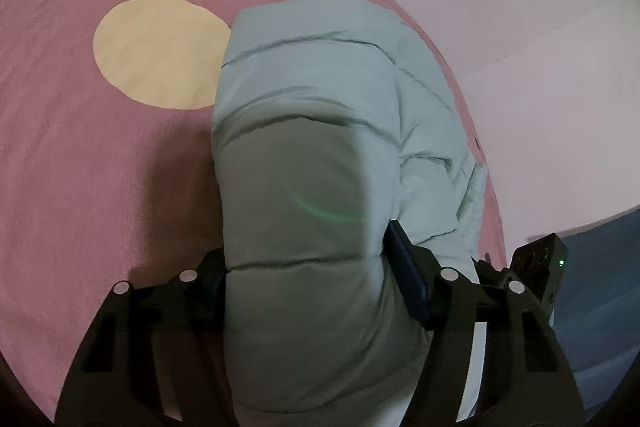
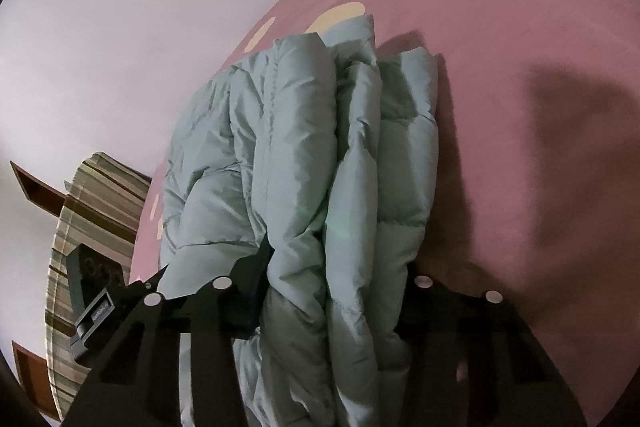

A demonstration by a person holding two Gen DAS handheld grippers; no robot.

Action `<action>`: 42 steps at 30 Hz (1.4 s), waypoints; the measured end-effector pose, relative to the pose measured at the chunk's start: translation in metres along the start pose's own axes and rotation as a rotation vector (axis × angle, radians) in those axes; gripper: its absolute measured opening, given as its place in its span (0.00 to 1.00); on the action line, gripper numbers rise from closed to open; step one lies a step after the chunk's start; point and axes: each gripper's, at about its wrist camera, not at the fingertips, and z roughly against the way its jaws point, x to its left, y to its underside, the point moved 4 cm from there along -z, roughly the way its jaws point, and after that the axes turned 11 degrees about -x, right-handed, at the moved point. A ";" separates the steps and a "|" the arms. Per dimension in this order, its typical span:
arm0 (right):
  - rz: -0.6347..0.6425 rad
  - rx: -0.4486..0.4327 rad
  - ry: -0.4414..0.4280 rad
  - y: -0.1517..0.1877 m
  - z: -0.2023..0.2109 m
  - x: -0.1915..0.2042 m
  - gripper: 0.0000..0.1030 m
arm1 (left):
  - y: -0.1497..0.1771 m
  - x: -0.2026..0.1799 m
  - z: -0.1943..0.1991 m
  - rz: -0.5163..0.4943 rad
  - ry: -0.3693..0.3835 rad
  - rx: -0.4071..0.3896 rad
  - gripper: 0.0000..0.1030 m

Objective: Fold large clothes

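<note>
Pale-green quilted puffer jacket [image 1: 304, 131], folded thick, on pink bedsheet with cream dots [image 1: 100, 155]. Clamped by left claw [image 1: 316, 287] at one end. Pinched likewise by right claw [image 2: 332, 291] through bunched layers.

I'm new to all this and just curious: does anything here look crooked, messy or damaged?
Nothing damaged or spilled. The puffy jacket lies bundled in thick, uneven layers on the pink bedsheet, near its edge. Both the left tongs and the right tongs are clamped on it.
</note>
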 end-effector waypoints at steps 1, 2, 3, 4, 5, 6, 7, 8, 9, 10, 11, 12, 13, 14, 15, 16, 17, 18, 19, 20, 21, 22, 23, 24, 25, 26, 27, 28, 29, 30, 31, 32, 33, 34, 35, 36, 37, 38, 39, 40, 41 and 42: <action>0.001 -0.004 -0.003 0.001 0.001 0.000 0.41 | 0.000 -0.002 0.001 -0.005 0.000 -0.002 0.62; 0.004 -0.009 -0.006 0.001 0.001 0.001 0.40 | 0.001 -0.003 0.002 -0.012 -0.001 -0.004 0.61; 0.006 -0.015 -0.010 0.002 0.002 0.002 0.39 | 0.001 -0.004 0.003 -0.016 -0.001 -0.005 0.60; 0.007 -0.019 -0.014 0.002 0.004 0.002 0.38 | 0.001 -0.006 0.004 -0.023 0.000 -0.007 0.59; 0.010 -0.023 -0.016 0.002 0.005 0.003 0.36 | 0.003 -0.008 0.007 -0.029 0.003 -0.008 0.58; 0.015 -0.028 -0.019 0.003 0.006 0.005 0.35 | 0.006 -0.006 0.009 -0.033 0.007 -0.009 0.57; 0.018 -0.032 -0.021 0.003 0.006 0.007 0.35 | 0.006 -0.007 0.012 -0.038 0.011 -0.011 0.56; 0.022 -0.035 -0.023 0.003 0.006 0.009 0.34 | 0.006 -0.008 0.014 -0.044 0.016 -0.012 0.56; 0.029 -0.039 -0.027 0.003 0.007 0.013 0.33 | 0.006 -0.007 0.018 -0.051 0.019 -0.015 0.56; 0.035 -0.042 -0.030 0.004 0.007 0.016 0.33 | 0.008 -0.008 0.022 -0.061 0.018 -0.019 0.55; 0.041 -0.044 -0.034 0.003 0.006 0.019 0.32 | 0.007 -0.009 0.025 -0.072 0.016 -0.025 0.55; 0.053 -0.047 -0.042 0.004 0.006 0.025 0.32 | 0.003 -0.011 0.026 -0.078 0.015 -0.031 0.55; 0.061 -0.048 -0.046 0.004 0.005 0.028 0.32 | 0.000 -0.011 0.026 -0.083 0.015 -0.037 0.55; 0.071 -0.050 -0.055 0.005 0.005 0.035 0.32 | -0.002 -0.012 0.029 -0.085 0.018 -0.043 0.55; 0.079 -0.051 -0.065 0.006 0.004 0.041 0.32 | -0.004 -0.012 0.035 -0.085 0.021 -0.052 0.55; 0.086 -0.051 -0.073 0.006 0.005 0.045 0.32 | -0.006 -0.012 0.040 -0.085 0.025 -0.062 0.55; 0.092 -0.050 -0.084 0.006 0.003 0.051 0.32 | -0.007 -0.011 0.045 -0.086 0.027 -0.069 0.55; 0.099 -0.046 -0.095 0.007 0.001 0.058 0.32 | -0.009 -0.011 0.051 -0.086 0.028 -0.081 0.55; 0.105 -0.044 -0.104 0.007 0.000 0.061 0.32 | -0.011 -0.010 0.057 -0.086 0.028 -0.092 0.55; 0.112 -0.040 -0.113 0.008 -0.004 0.067 0.32 | -0.014 -0.008 0.063 -0.086 0.026 -0.104 0.55; 0.119 -0.033 -0.123 0.010 -0.008 0.074 0.32 | -0.016 -0.005 0.066 -0.085 0.024 -0.112 0.55; 0.124 -0.027 -0.130 0.010 -0.013 0.078 0.32 | -0.019 -0.001 0.072 -0.084 0.021 -0.123 0.55; 0.129 -0.020 -0.138 0.012 -0.019 0.085 0.32 | -0.021 0.002 0.076 -0.082 0.017 -0.131 0.55; 0.130 -0.012 -0.149 0.013 -0.026 0.091 0.32 | -0.026 0.008 0.082 -0.078 0.010 -0.141 0.55; 0.131 -0.007 -0.157 0.013 -0.033 0.099 0.32 | -0.030 0.014 0.087 -0.072 0.003 -0.150 0.55; 0.134 -0.001 -0.167 0.014 -0.040 0.106 0.32 | -0.035 0.021 0.091 -0.065 -0.004 -0.159 0.55; 0.140 0.004 -0.177 0.015 -0.046 0.114 0.32 | -0.039 0.022 0.091 -0.060 -0.010 -0.167 0.55; 0.145 0.009 -0.184 0.015 -0.049 0.118 0.32 | -0.044 0.030 0.097 -0.054 -0.019 -0.178 0.55; 0.150 0.014 -0.194 0.015 -0.057 0.126 0.32 | -0.047 0.039 0.105 -0.051 -0.024 -0.186 0.55; 0.154 0.020 -0.202 0.015 -0.065 0.133 0.32 | -0.052 0.046 0.109 -0.048 -0.032 -0.198 0.55; 0.157 0.025 -0.210 0.017 -0.068 0.136 0.32 | -0.058 0.053 0.112 -0.045 -0.040 -0.209 0.55; 0.157 0.033 -0.218 0.020 -0.074 0.140 0.32 | -0.061 0.058 0.115 -0.043 -0.046 -0.215 0.55; 0.157 0.042 -0.224 0.021 -0.081 0.144 0.32 | -0.065 0.066 0.118 -0.040 -0.055 -0.222 0.55; 0.158 0.049 -0.228 0.021 -0.088 0.148 0.32 | -0.068 0.073 0.120 -0.035 -0.064 -0.226 0.55; 0.159 0.056 -0.229 0.020 -0.092 0.150 0.32 | -0.072 0.081 0.121 -0.029 -0.073 -0.228 0.55; 0.162 0.067 -0.229 0.022 -0.101 0.154 0.32 | -0.074 0.086 0.121 -0.024 -0.078 -0.229 0.55; 0.163 0.076 -0.228 0.024 -0.106 0.154 0.32 | -0.076 0.093 0.120 -0.018 -0.086 -0.228 0.55; 0.166 0.082 -0.226 0.027 -0.110 0.155 0.32 | -0.076 0.098 0.121 -0.014 -0.093 -0.225 0.55; 0.168 0.090 -0.222 0.030 -0.115 0.156 0.32 | -0.079 0.104 0.115 -0.006 -0.104 -0.220 0.55; 0.168 0.098 -0.213 0.033 -0.121 0.155 0.32 | -0.082 0.109 0.110 0.003 -0.114 -0.212 0.55; 0.168 0.102 -0.208 0.036 -0.121 0.155 0.32 | -0.081 0.115 0.107 0.013 -0.123 -0.203 0.55; 0.165 0.105 -0.200 0.038 -0.124 0.153 0.32 | -0.082 0.118 0.104 0.022 -0.128 -0.196 0.55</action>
